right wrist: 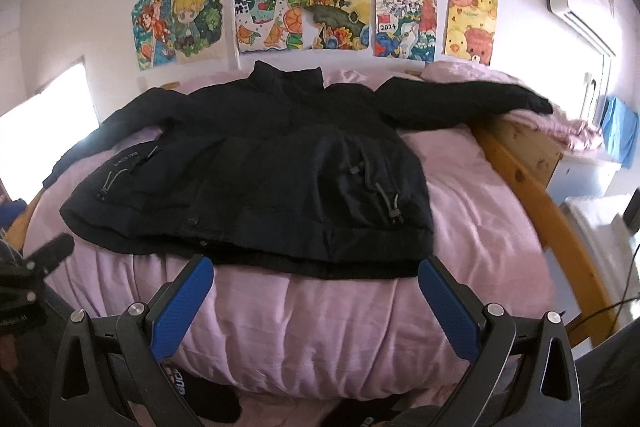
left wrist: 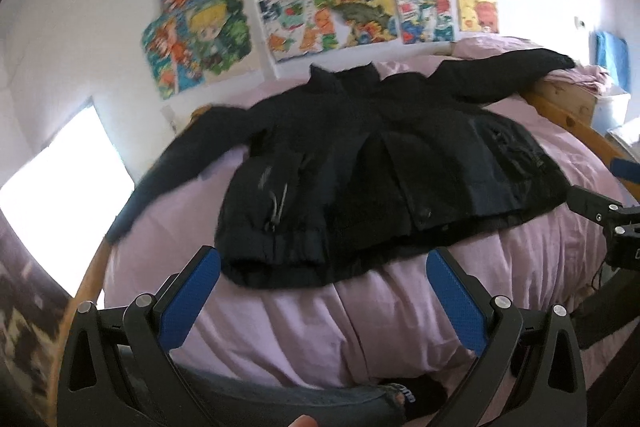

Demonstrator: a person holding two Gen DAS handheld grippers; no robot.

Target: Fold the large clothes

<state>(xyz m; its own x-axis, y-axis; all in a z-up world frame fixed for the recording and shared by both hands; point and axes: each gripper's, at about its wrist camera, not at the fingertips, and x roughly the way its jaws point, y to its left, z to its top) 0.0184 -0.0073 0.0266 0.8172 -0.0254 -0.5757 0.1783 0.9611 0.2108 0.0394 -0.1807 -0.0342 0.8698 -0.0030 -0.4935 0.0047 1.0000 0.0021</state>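
Black jacket [right wrist: 256, 163] — one, both sleeves out — two grippers, left gripper [left wrist: 323, 273] and right gripper [right wrist: 316, 277], spread wide.

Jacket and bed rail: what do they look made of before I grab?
Jacket: black, likely a soft synthetic shell; matte, with slightly shiny lower panels and cord toggles. It looks padded, though blur hides the weave. Bed rail: light wood, probably varnished pine; knots and grain show.

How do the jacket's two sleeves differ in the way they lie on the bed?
In the right wrist view, the right-hand sleeve stretches almost straight out, its cuff reaching the wooden bed frame. The left-hand sleeve angles down toward the bed's left edge, its cuff hidden. Both are black, spread wide, untouched by either gripper.
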